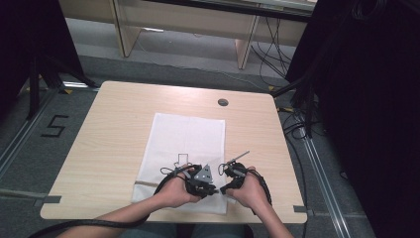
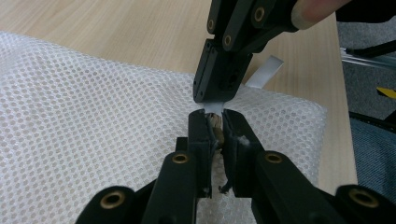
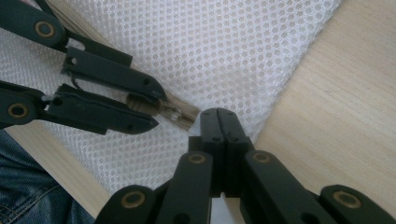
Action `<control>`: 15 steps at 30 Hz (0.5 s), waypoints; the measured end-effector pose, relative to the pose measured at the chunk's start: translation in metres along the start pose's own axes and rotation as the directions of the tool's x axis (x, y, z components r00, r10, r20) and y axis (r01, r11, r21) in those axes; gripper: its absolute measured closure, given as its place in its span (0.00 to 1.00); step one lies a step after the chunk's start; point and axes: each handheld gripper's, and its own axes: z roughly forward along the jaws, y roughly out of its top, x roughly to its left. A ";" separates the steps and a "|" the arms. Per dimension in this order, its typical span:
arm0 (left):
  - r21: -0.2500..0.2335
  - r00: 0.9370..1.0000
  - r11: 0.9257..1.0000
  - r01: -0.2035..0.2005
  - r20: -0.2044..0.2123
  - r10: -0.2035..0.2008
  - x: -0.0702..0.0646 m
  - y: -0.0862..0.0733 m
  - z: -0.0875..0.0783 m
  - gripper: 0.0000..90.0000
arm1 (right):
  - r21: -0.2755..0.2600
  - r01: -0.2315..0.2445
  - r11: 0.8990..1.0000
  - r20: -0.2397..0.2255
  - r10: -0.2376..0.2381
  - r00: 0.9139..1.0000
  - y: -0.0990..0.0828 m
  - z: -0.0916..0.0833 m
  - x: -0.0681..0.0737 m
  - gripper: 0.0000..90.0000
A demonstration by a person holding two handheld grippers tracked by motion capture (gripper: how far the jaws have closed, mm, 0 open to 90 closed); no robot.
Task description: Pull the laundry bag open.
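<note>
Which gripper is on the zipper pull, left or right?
The left gripper: its jaws pinch the zipper pull. The right gripper is shut on the mesh bag edge.

Both hands sit close together, left claw point(image 1: 214, 190) nearly closed, right claw point(image 1: 224, 188) fully closed.

Soft, even overhead light brightens the surface point(image 1: 119, 129), while the room to either side falls into near black. Shadows are faint. In both gripper views the black links nearest the lens are blurred; the white mesh point(image 2: 93, 107) just beyond stays sharp, without glare.
</note>
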 end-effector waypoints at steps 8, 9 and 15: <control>-0.009 1.000 1.000 0.005 0.003 -0.005 0.001 -0.001 -0.003 0.91 | -0.007 0.006 1.000 0.004 -0.006 1.000 0.000 0.000 0.001 1.00; -0.011 1.000 1.000 0.010 0.005 -0.010 0.001 -0.001 -0.004 0.91 | -0.007 0.006 1.000 0.004 -0.006 1.000 0.000 0.000 0.001 1.00; -0.022 1.000 1.000 0.020 0.014 -0.020 0.004 -0.003 -0.008 0.91 | -0.008 0.008 1.000 0.001 -0.008 1.000 0.000 0.000 0.001 1.00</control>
